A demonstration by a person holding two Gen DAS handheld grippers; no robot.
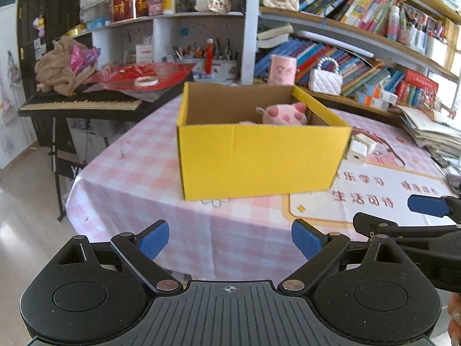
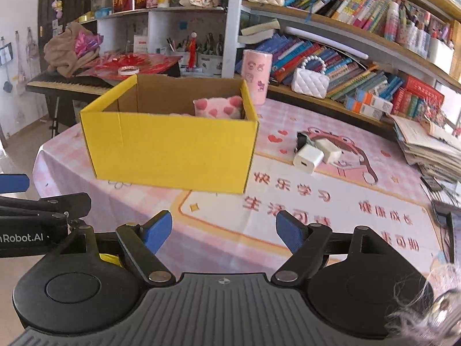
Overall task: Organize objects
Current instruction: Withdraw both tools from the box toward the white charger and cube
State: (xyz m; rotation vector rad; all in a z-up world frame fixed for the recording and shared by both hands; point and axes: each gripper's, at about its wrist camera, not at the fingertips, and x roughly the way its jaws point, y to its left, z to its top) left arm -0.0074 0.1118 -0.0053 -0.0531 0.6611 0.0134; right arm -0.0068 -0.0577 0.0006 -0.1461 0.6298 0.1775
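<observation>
**Two grippers spread wide, both hovering short of the yellow box**

Two grippers, nothing in either one. The left gripper has its blue pads wide apart, just checked tablecloth showing between them. Same story for the right gripper: released, fingers splayed, no contact with anything. They sit side by side, and each one pokes into the edge of the other's camera view.

The yellow cardboard box is the anchor here. It stands open-topped on the pink checked tablecloth, ahead of both grippers and well apart from them. Inside the box, against its far right corner, a pink plush toy with darker pink spots sticks up just above the rim. There's a bit more pink showing low in the box next to it, but I can't tell what it is.

Right of the box, lying on the cartoon desk mat, is a white USB charger block touching a second white adapter, with something small and black right behind them. Behind the box's far right corner stands a pink cylindrical cup, and a white quilted mini bag with a pearl handle sits on the lower bookshelf beyond it. Left of the box, past the table edge, a keyboard piano carries red paper and a roll of tape.
</observation>
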